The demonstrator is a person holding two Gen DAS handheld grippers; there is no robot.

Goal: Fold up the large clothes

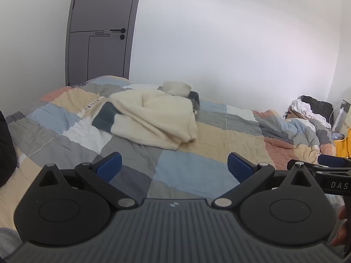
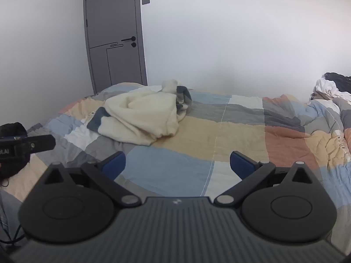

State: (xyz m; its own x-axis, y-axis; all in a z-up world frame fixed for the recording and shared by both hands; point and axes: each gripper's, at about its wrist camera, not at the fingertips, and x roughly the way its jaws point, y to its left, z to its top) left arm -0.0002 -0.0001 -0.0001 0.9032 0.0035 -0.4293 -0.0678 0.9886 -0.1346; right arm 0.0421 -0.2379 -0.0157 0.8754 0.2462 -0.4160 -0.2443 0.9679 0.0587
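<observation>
Above the patchwork bed [image 1: 197, 135], both tongs [image 1: 174, 168] [image 2: 177, 165] tilt down, jaws wide

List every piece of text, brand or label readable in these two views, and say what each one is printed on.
"DAS": cut off by the frame edge, on the black body of the right tool as seen from the left wrist.
"OLAI": its start cut off, on the black body of the left tool as seen from the right wrist.
Striped label on the patchwork quilt: too small to read.
Small emblem on each tool's ribbed housing: no letters.
</observation>
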